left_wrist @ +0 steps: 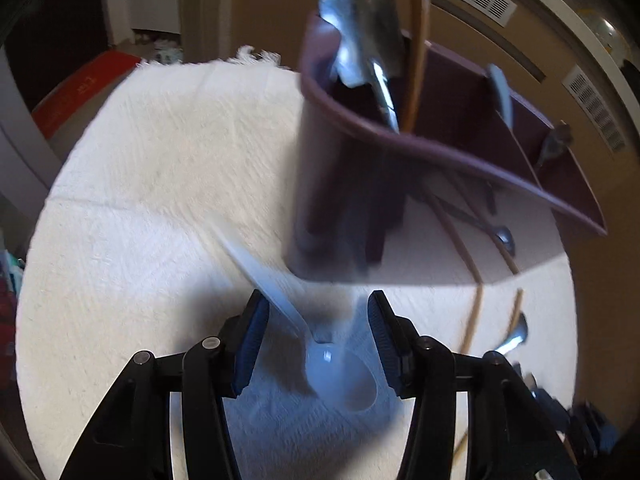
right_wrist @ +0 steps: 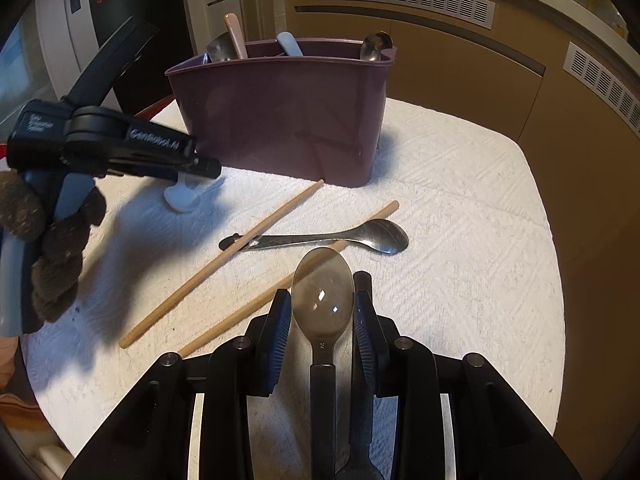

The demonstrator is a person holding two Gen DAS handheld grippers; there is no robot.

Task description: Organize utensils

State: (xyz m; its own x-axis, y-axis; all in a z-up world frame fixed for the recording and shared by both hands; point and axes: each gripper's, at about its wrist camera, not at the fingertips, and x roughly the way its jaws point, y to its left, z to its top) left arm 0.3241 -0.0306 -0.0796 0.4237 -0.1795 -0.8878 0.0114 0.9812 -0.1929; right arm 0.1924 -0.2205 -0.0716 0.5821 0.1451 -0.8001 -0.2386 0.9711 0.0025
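Utensils lie spread over your white towel (right_wrist: 460, 184), some loose and some already standing in the maroon caddy (right_wrist: 280, 112). Nearest in your right wrist view, your right gripper (right_wrist: 322, 312) has its blue pads closed against the sides of a clear-bowled spoon (right_wrist: 323, 292), whose dark handle runs back between the fingers toward the camera. Just past that bowl lie two wooden chopsticks (right_wrist: 224, 260) slanting across the cloth, with a metal spoon (right_wrist: 340, 236) lying across them. Farther back and to the left, your gloved left hand (right_wrist: 48, 248) holds the other tool low over a white plastic spoon (right_wrist: 182, 198), right beside the caddy's front wall.

Your left wrist view gives what that one hides: your left gripper (left_wrist: 316, 320) stands partly open, its pads either side of the white plastic spoon (left_wrist: 320, 356) without pressing on it, and the spoon rests on the towel (left_wrist: 140, 180) with its handle slanting away up-left. That picture is blurred, but it looks down into the caddy (left_wrist: 360, 184), showing dividers inside and steel spoons (left_wrist: 360, 40) and a chopstick (left_wrist: 418, 40) standing in the compartments. The right view shows only their tops above the rim, with a pink handle (right_wrist: 236, 36) and a pale blue one (right_wrist: 290, 44).
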